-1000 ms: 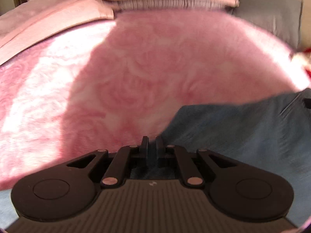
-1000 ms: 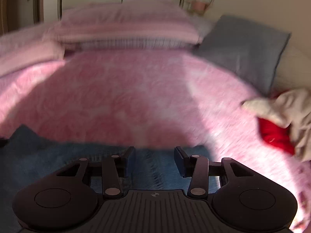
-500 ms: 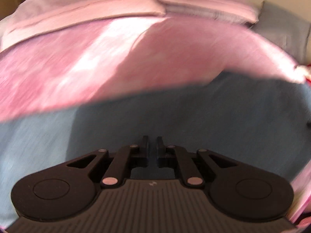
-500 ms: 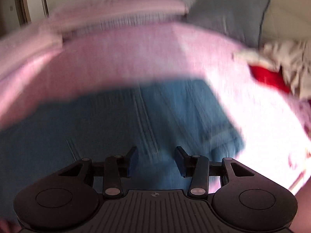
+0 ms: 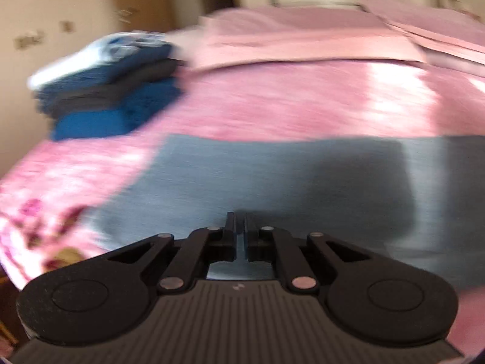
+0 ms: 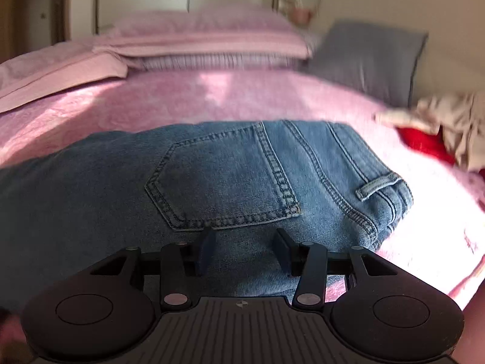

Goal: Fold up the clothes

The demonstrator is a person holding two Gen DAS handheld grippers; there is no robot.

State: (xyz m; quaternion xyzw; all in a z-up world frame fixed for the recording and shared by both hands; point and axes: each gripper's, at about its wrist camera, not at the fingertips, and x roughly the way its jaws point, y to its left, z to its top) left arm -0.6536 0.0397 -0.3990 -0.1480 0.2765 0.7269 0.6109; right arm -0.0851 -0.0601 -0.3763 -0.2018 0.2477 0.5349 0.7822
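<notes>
Right wrist: my right gripper hovering half-open over jeans on pink bed, gripping nothing; left gripper pinching jeans fabric.

The pair of blue denim jeans lies spread flat across the pink fleecy bed cover, seat side up, with a stitched back pocket and a belt loop showing near the waistband at the right edge. In the left wrist view, its leg part stretches as a blurred grey-blue band across the cover. Farther back on the bed's left side sits a stack of folded blue and dark clothes.
</notes>
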